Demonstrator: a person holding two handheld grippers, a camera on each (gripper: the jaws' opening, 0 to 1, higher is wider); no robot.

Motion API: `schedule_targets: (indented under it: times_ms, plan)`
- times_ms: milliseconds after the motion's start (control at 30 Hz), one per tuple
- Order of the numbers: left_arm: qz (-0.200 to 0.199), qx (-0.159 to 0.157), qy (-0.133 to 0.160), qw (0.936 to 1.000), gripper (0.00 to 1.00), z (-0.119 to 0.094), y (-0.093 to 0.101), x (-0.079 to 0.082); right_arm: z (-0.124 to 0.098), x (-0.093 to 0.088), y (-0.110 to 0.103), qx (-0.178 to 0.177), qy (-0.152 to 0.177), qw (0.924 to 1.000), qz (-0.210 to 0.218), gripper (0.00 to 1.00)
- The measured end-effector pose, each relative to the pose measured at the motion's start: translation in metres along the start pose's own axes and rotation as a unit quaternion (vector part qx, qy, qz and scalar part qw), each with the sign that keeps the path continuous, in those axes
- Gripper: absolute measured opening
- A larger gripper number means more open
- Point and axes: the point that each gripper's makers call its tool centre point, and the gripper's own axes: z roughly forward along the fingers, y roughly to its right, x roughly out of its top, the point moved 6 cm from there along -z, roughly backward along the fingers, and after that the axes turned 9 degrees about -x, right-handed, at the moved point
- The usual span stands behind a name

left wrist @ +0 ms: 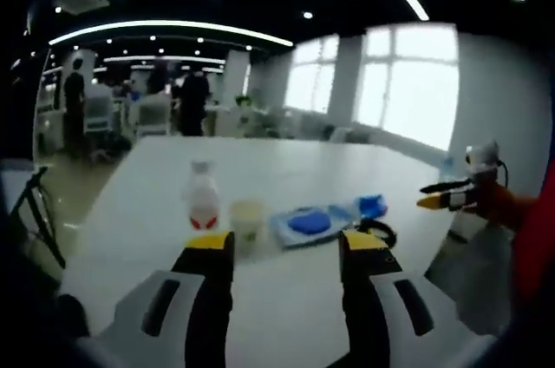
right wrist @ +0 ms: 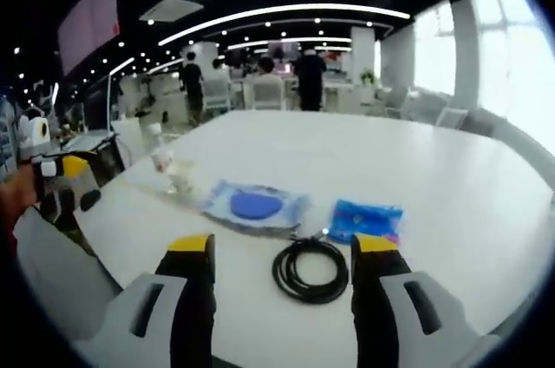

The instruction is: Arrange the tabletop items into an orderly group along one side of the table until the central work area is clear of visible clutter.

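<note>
Here, in the left gripper view, we see the left gripper (left wrist: pixel 286 251) with its jaws spread apart and grasping nothing, poised above the near edge of the white desk (left wrist: pixel 286 168). A row of items lies just past the jaws: a small clear bottle (left wrist: pixel 202 197) with a red base, a pale cup (left wrist: pixel 247 220) just beside it, a flat packet with a blue disc (left wrist: pixel 305 223), a smaller blue packet (left wrist: pixel 372 205), and part of a black cable coil (left wrist: pixel 379 231) near the right jaw. The right gripper (left wrist: pixel 442 194) enters from the right, off the desk's edge; we cannot tell its jaw state from this view.

In the right gripper view, the right gripper (right wrist: pixel 282 255) is released, jaws wide, holding nothing. The black cable coil (right wrist: pixel 310 270) lies on the desk (right wrist: pixel 416 168) between the jaws. Beyond it sit the flat packet with a blue disc (right wrist: pixel 255 206) and the smaller blue packet (right wrist: pixel 365 220), near each other. The cup (right wrist: pixel 180 179) stands toward the desk's left edge.
</note>
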Motion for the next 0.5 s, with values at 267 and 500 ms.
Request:
schedule_targets:
  times_ms: [267, 500]
  plan:
    - [-0.012, 0.007, -0.058, 0.9982, 0.8, 0.02, 0.006, -0.022, -0.001, -0.003, -0.005, 0.017, -0.009, 0.9998, 0.007, 0.83]
    - [-0.016, 0.013, -0.087, 0.996, 0.94, 0.025, 0.007, -0.033, 0.001, -0.003, -0.012, 0.033, -0.007, 0.9992, 0.02, 0.98]
